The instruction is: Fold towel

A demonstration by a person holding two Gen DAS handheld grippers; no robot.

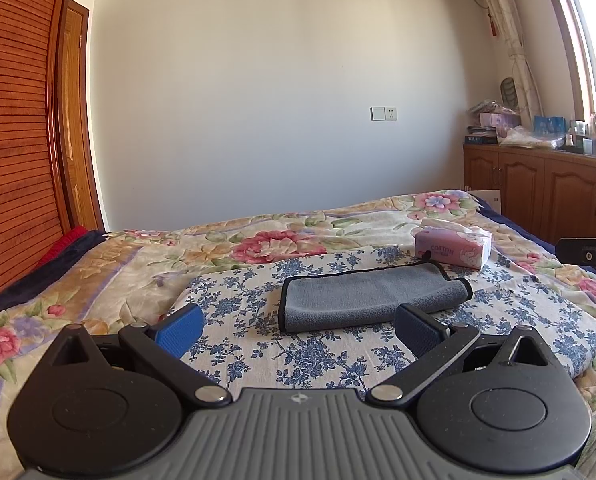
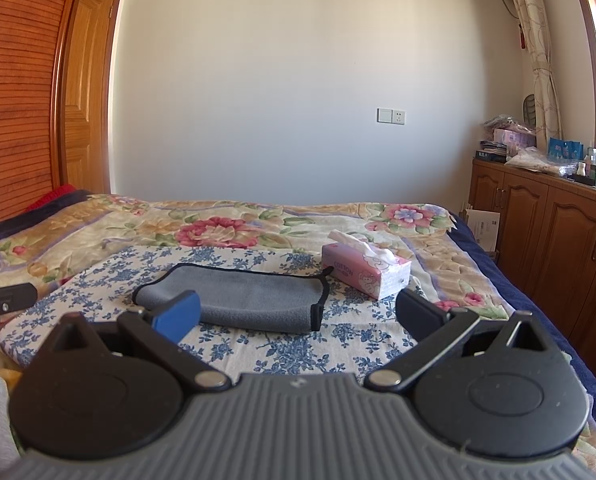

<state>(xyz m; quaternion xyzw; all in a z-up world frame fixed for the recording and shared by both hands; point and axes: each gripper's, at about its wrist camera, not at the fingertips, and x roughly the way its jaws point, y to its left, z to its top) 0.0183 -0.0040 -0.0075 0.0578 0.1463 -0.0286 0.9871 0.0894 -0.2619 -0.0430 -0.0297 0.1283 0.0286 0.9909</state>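
A grey towel (image 1: 372,296) with black trim lies folded on a blue-and-white floral cloth (image 1: 233,300) on the bed. It also shows in the right wrist view (image 2: 253,300). My left gripper (image 1: 298,330) is open and empty, held above the cloth just short of the towel's near edge. My right gripper (image 2: 298,316) is open and empty, also near the towel's front edge. Part of the right gripper (image 1: 594,254) shows at the far right of the left wrist view, and part of the left gripper (image 2: 1,304) shows at the far left of the right wrist view.
A pink tissue box (image 1: 454,246) stands on the bed behind the towel's right end; it also shows in the right wrist view (image 2: 364,270). A flowered quilt (image 1: 257,240) covers the bed. Wooden cabinets (image 2: 546,224) with clutter line the right wall. A wooden door (image 2: 85,92) is at left.
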